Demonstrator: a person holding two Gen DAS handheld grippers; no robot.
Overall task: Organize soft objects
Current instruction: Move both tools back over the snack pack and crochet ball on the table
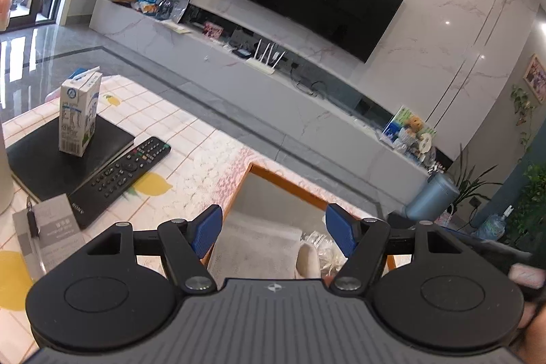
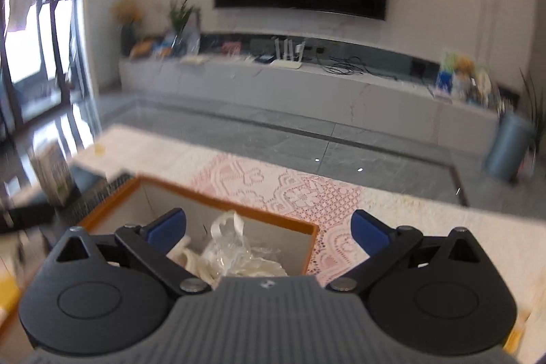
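Observation:
An orange-rimmed box (image 1: 286, 181) sits on the table, also in the right wrist view (image 2: 239, 207). Inside lie a folded white cloth (image 1: 259, 244), a cream soft item (image 1: 307, 260) and crumpled clear plastic (image 1: 324, 248). The right wrist view shows the cream item (image 2: 191, 256) and the plastic (image 2: 235, 248) in the box. My left gripper (image 1: 273, 232) is open and empty above the box. My right gripper (image 2: 268, 227) is open and empty above the box's near right corner.
A milk carton (image 1: 80, 115) stands on a black notebook (image 1: 44, 159). A black remote (image 1: 119, 176) and a card with keys (image 1: 51, 227) lie on the checked tablecloth (image 1: 191, 139). A pink lace mat (image 2: 290, 193) lies right of the box.

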